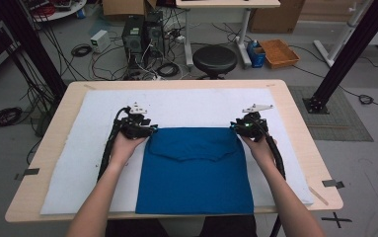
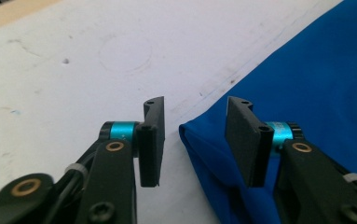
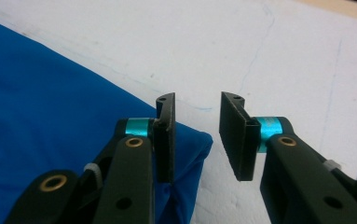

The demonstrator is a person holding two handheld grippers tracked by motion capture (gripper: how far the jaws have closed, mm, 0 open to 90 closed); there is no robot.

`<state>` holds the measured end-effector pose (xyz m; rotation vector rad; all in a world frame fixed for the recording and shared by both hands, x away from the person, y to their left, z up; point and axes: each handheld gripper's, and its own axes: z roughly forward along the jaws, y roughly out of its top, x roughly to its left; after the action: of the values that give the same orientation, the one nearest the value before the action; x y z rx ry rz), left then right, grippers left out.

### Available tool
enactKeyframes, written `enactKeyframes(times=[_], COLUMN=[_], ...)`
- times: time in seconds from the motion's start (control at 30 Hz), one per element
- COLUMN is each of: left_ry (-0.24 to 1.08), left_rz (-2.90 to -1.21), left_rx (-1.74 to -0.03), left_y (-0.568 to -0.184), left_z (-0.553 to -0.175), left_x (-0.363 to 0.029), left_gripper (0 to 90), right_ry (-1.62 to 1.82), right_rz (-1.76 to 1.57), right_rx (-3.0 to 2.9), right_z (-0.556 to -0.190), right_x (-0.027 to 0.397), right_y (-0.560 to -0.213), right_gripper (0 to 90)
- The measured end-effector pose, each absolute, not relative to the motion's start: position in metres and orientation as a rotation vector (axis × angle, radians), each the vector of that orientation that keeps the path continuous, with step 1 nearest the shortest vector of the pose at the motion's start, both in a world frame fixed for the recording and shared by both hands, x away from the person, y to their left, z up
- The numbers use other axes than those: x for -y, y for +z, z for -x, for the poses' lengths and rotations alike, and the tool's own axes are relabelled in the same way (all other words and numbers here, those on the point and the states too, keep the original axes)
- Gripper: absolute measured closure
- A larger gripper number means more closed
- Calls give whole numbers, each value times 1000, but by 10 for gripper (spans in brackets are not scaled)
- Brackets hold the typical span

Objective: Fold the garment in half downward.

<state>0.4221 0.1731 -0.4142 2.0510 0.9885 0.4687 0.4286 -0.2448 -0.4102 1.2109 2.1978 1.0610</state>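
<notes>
Two grippers sit at the far corners of a folded blue cloth (image 1: 195,170) lying flat on a white mat (image 1: 78,163) that covers the wooden table (image 1: 302,148). Left gripper (image 1: 153,131) at the cloth's far-left corner; its fingers (image 2: 152,140) stand apart, with the corner of the cloth lying between them and touched by neither pad. Right gripper (image 1: 233,126) at the far-right corner; its fingers (image 3: 166,140) are likewise apart, the corner of the cloth under and beside one finger, not pinched. The cloth's near edge reaches the table's near edge. A fold line with a shallow point runs across its far part.
</notes>
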Motion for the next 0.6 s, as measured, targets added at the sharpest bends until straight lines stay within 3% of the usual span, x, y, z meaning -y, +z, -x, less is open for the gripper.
enactKeyframes(times=[0.33, 0.6], left_ry=[291, 296], left_rz=[-2029, -2034], left_rx=[-1104, -1144], left_y=[-429, -438], left_z=[-370, -371], left_x=[-182, -174], left_gripper=[631, 692], right_ry=[1102, 1072], right_rz=[-1249, -1278], right_rx=[-2159, -2177], right_z=[-375, -358], right_x=[254, 257], right_y=[-410, -425], right_gripper=[640, 632])
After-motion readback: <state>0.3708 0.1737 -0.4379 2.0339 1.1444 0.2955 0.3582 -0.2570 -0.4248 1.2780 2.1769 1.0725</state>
